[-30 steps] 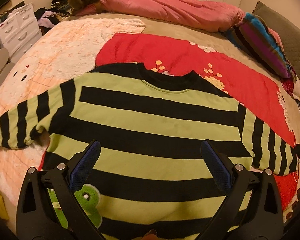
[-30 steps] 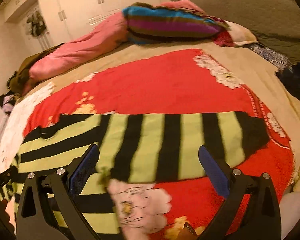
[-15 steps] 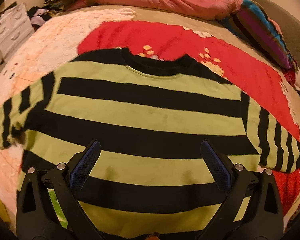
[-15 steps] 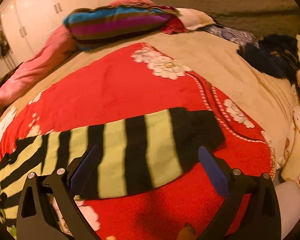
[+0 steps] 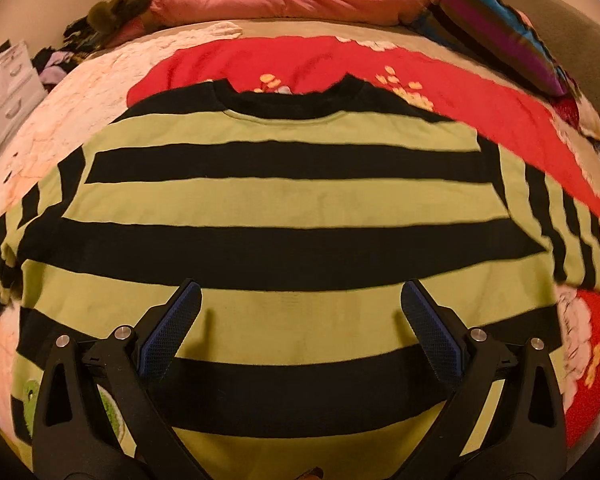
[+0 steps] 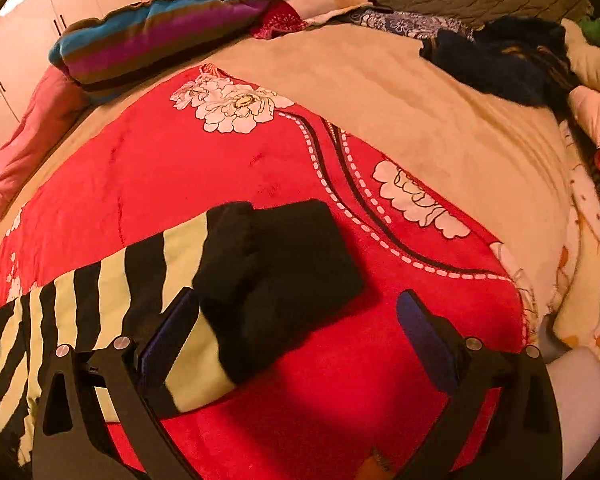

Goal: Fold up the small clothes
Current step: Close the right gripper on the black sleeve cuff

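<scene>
Knitwear fills the left wrist view: a green and black striped sweater lies flat, front up, on the bed, its black collar at the far edge over a red floral blanket; the left hand-held gripper hangs over the lower body of the sweater with its jaws spread wide and nothing between them; whether the blue pads touch the cloth cannot be told. The sweater looks soft, light and limp, likely to drape and drag rather than hold a shape, so a pinch at a hem corner, a shoulder or a cuff seems the sound hold; a grip in the middle of the body would probably only bunch it. The hem nearest the camera is hidden behind the gripper, and a green patch at the sweater's lower left is half covered; the left sleeve runs out to the frame's edge and is blurred.

In the right wrist view the sweater's right sleeve stretches out across the red blanket, ending in a thick black cuff; the right hand-held gripper is also wide apart, empty, straddling that cuff, which sits nearer its left pad. The cuff's underside and the sleeve's join to the sweater lie out of sight; dark clothing far beyond the cuff is too dim to name.
</scene>
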### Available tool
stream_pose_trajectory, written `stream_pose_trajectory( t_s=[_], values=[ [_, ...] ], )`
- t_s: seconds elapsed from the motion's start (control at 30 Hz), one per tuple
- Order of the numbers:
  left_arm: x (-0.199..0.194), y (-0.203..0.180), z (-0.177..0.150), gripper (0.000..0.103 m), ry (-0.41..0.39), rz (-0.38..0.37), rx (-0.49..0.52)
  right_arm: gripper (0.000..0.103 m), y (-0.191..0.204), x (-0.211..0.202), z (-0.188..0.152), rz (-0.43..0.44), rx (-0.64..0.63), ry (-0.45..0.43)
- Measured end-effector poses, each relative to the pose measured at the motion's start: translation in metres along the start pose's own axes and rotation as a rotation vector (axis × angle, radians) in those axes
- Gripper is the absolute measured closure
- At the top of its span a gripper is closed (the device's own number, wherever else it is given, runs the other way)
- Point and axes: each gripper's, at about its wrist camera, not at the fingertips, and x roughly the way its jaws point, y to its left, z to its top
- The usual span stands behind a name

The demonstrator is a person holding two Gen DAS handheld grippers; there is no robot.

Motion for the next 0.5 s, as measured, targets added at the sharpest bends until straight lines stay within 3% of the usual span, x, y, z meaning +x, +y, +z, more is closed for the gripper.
stream_pose_trajectory(
  t_s=[0.33, 0.4, 0.5],
  values=[
    [0.006, 0.009, -0.001, 0.009, 0.000, -0.010, -0.027, 0.006, -0.003, 0.024, 0.010, 0.059, 0.036, 0.046],
    [0.006, 0.010, -0.002, 0.009, 0.003, -0.005, -0.029, 0.031, -0.002, 0.030, 0.009, 0.107, 0.048, 0.059],
    [0.006, 0.010, -0.002, 0.009, 0.000, 0.005, -0.030, 0.053, 0.002, 0.023, 0.007, 0.125, 0.054, 0.029]
  ],
)
